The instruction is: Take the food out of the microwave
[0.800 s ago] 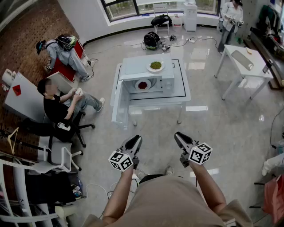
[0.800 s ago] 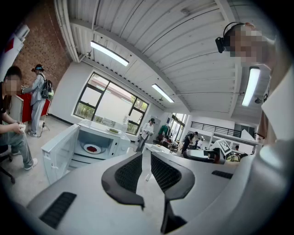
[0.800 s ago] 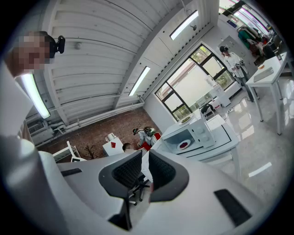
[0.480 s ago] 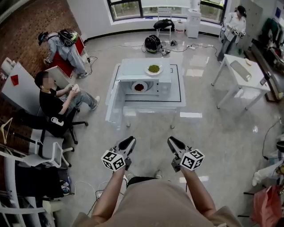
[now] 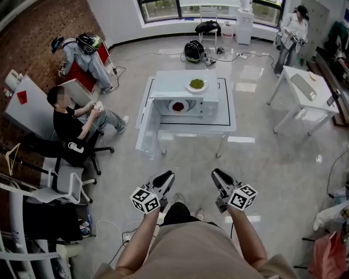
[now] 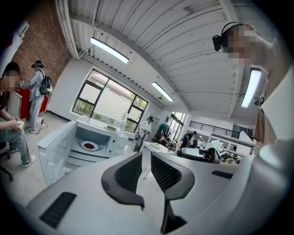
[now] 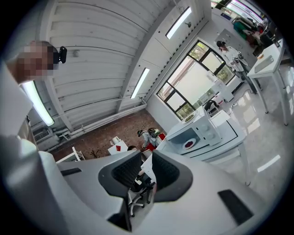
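Sitting inside the microwave (image 5: 188, 97), whose door (image 5: 146, 124) hangs wide open to the left, is a white plate (image 5: 171, 107) with a mound of red food (image 5: 178, 105) on it. On top of the microwave rests a second plate (image 5: 189, 86) holding green food (image 5: 197, 83). The microwave stands on a white bench (image 5: 228, 117) in the middle of a room with a glossy grey floor (image 5: 272, 158), a brick wall (image 5: 32, 49) on the left and tall windows (image 5: 163, 8) at the far end. Another white table (image 5: 305, 87) stands to the right, with a person (image 5: 292, 30) standing beyond it. A second person (image 5: 71, 122) sits to the left of the bench. The left gripper (image 5: 166, 177) and the right gripper (image 5: 218, 175) are held low and close to the body, well apart from the bench and pointing toward it. The left gripper's jaws stand a narrow gap apart with nothing between them. The right gripper's jaws are likewise slightly apart and hold nothing
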